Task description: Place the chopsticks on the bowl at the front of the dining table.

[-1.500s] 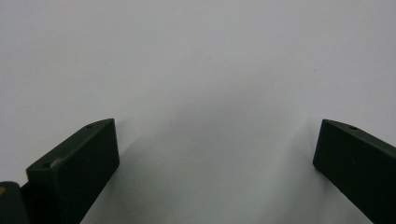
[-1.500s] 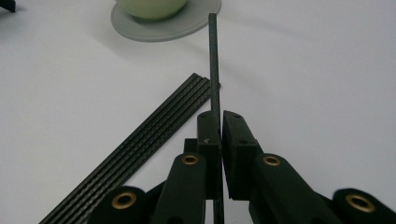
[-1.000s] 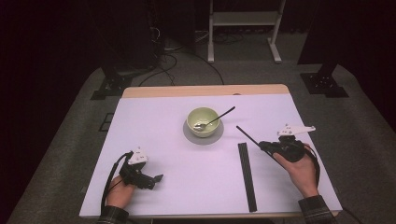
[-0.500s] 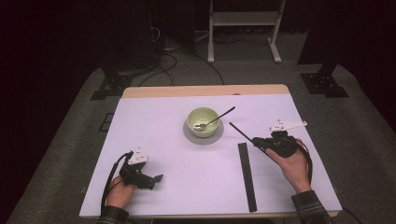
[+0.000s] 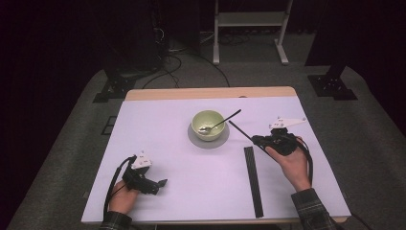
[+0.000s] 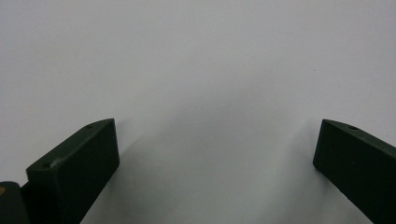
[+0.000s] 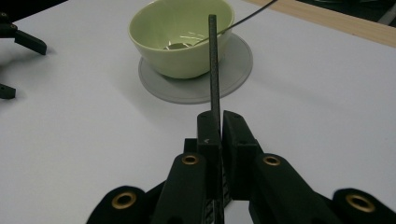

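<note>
Matte white table (image 5: 167, 143); right gripper (image 7: 215, 122) jaws clamp thin black rod (image 7: 214, 70).

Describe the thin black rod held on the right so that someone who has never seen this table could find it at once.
Start at the green bowl on its grey coaster in the middle of the white table. Just right of it, the right tool is shut on a thin black rod that slants towards the bowl. Unlike the wider flat black strip lying below, it is lifted and slender.
</note>
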Demonstrator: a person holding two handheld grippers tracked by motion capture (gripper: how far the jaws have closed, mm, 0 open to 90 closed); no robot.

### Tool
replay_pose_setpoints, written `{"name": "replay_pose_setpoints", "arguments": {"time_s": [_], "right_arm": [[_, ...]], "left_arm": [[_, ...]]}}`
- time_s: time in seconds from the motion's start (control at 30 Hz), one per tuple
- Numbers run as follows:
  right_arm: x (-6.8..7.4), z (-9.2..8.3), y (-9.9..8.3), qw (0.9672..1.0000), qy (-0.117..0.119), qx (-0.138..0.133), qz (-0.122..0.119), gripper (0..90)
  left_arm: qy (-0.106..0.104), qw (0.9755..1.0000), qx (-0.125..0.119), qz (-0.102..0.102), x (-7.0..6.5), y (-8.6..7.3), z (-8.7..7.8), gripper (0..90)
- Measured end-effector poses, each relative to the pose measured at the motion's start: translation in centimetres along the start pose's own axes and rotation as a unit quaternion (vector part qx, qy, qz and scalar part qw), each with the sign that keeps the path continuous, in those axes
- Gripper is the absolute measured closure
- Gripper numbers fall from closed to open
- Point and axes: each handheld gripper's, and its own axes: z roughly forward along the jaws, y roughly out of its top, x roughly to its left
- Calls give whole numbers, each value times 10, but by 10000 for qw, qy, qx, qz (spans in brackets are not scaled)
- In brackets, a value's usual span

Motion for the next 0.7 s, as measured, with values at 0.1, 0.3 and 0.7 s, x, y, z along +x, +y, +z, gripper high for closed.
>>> {"name": "replay_pose_setpoints", "arguments": {"time_s": [0.1,0.3,0.7], "right_arm": [[1,4,3,10000,25,19,-1,856],[1,10,9,10000,43,38,8,856],[2,24,22,9999,127,12,-1,856]], "left_arm": [[0,10000,1,1,0,0,0,0],[-1,10000,-9,-10,0,0,0,0],[2,10000,-1,3,0,0,0,0]]}}
